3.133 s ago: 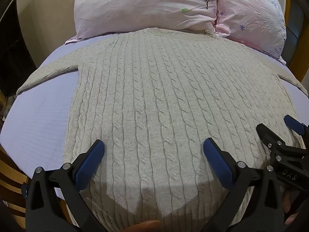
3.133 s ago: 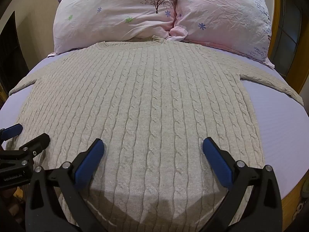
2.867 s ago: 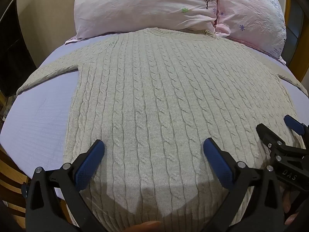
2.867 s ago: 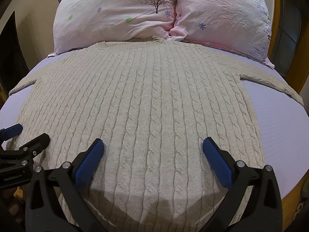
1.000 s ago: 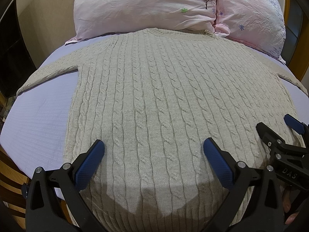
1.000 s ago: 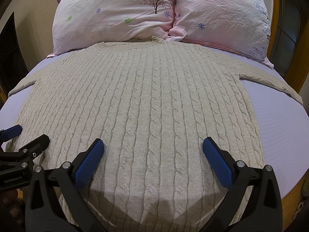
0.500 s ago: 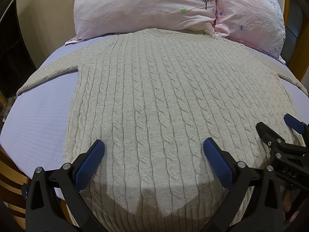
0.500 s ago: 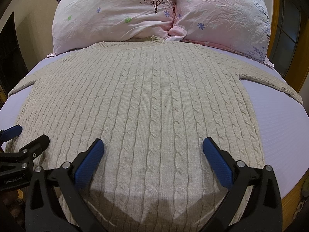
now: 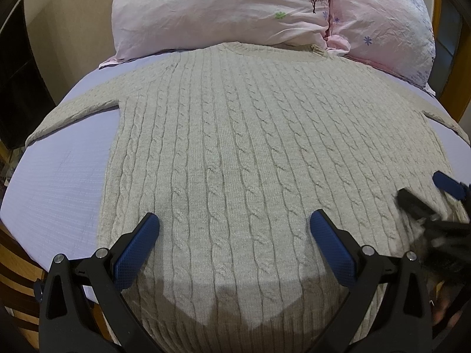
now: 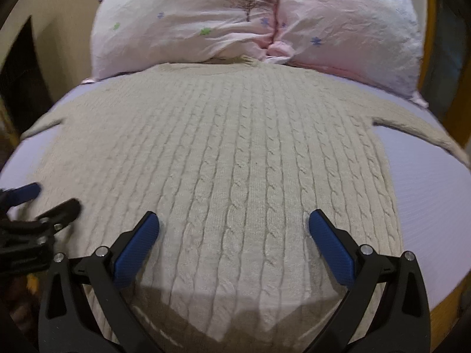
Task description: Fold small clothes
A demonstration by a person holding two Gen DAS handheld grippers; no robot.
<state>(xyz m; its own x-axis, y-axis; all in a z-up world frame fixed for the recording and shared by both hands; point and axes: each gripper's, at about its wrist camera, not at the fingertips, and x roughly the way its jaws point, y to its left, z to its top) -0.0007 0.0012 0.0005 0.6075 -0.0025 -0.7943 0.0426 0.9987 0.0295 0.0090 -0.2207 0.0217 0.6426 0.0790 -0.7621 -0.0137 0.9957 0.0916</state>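
Note:
A beige cable-knit sweater (image 9: 235, 147) lies flat on a lavender bed sheet (image 9: 59, 182), collar toward the pillows, sleeves spread to both sides. It also shows in the right wrist view (image 10: 235, 161). My left gripper (image 9: 232, 235) is open and empty over the sweater's lower left part. My right gripper (image 10: 232, 235) is open and empty over the lower right part. Each gripper shows at the edge of the other's view: the right one (image 9: 424, 194) and the left one (image 10: 50, 200), both blurred.
Two pink flowered pillows (image 9: 220, 11) (image 10: 347, 23) lie at the head of the bed. The wooden bed frame (image 10: 444, 311) shows at the near right and along the left edge (image 9: 17, 267). A dark doorway (image 9: 14, 88) is at the far left.
My right gripper has moved forward and up over the sweater; its view is blurred and the pillows sit lower in frame. The left gripper has barely moved.

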